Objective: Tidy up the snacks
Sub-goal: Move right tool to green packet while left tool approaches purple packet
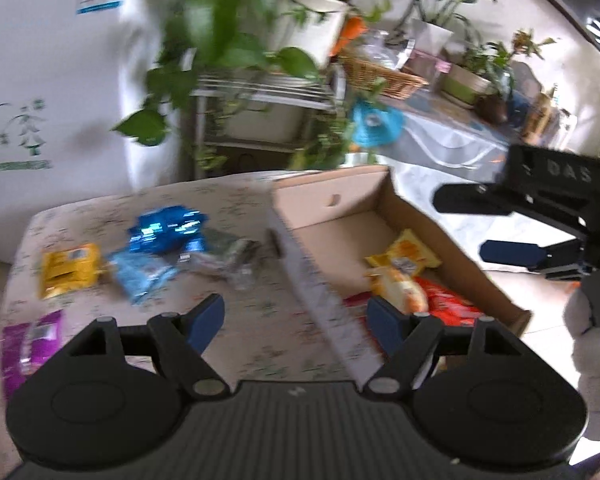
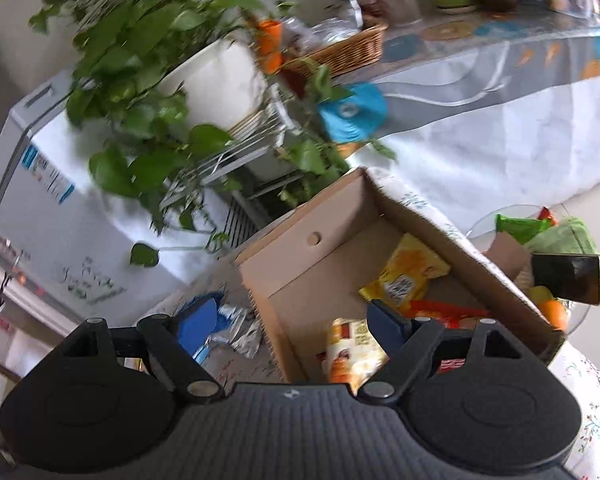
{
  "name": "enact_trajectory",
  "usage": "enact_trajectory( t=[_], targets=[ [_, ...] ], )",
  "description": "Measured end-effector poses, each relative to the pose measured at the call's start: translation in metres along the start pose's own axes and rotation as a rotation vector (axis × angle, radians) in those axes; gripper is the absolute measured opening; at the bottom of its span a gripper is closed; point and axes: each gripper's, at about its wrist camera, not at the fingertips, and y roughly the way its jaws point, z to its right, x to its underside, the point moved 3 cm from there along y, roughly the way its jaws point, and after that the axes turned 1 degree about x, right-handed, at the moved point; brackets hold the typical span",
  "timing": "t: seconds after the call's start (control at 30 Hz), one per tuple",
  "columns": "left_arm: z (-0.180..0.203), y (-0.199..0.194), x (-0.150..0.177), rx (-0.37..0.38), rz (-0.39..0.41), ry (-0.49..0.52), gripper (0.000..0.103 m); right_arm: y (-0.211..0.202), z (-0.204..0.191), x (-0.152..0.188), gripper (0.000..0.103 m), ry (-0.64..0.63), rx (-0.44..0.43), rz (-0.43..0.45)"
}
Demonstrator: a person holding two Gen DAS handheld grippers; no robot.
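Your left gripper [image 1: 296,320]: jaws apart, empty, straddling the box's [image 1: 320,296] near wall. Your right gripper [image 2: 292,320]: same, over that wall. Inside the box: yellow bag [image 1: 404,258], orange pack [image 1: 400,290]. Left of the box: loose snacks [image 1: 156,248] on open tabletop.

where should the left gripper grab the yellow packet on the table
Take the yellow packet by its right edge, coming down from above. It lies flat on the table, clear of the blue packets beside it, and that edge is nearest the left gripper, whose jaws are open and empty.
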Motion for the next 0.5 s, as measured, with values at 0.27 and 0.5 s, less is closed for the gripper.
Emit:
enact_trajectory(
  t=[0.27, 0.5],
  targets=[
    [-0.059, -0.014, 0.005, -0.081, -0.006, -0.062, 0.078, 0.015, -0.034, 0.018, 0.087, -0.133, -0.032, -0.057],
    [-0.107, -0.022, 0.013, -0.163, -0.03, -0.098, 0.078, 0.027, -0.062, 0.04, 0.087, -0.26, -0.07, -0.107]
  ],
)
